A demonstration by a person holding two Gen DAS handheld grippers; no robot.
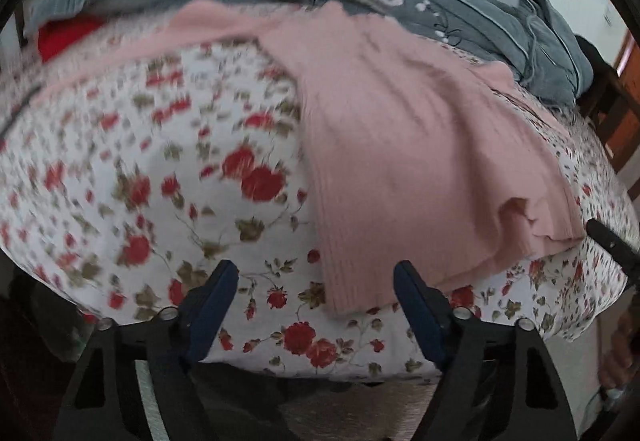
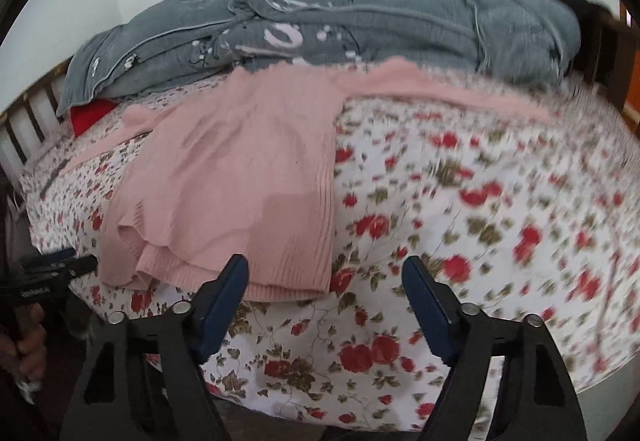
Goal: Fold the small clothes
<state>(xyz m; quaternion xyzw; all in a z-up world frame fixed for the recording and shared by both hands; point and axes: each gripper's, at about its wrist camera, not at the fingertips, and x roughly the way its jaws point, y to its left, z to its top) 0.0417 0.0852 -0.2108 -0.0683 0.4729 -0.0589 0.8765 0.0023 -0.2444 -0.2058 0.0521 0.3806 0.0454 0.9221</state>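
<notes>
Both grippers hang with jaws apart, gripping nothing: left gripper [image 1: 316,283] just left of the pink sweater's [image 1: 400,145] hem corner, right gripper [image 2: 326,279] at its opposite corner. Beyond, on the floral bedsheet [image 2: 460,201], lies a grey garment [image 2: 360,29].

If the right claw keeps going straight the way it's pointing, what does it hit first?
Most likely the floral bedsheet, just right of the pink sweater's near hem. The right claw is open and empty; depth is hard to judge, so it might clip that hem corner.

Was a home bedroom: floral-sheeted bed [image 2: 400,341] under the jaws, wooden headboard [image 2: 24,121] and grey bedding [image 2: 360,29] beyond.
</notes>
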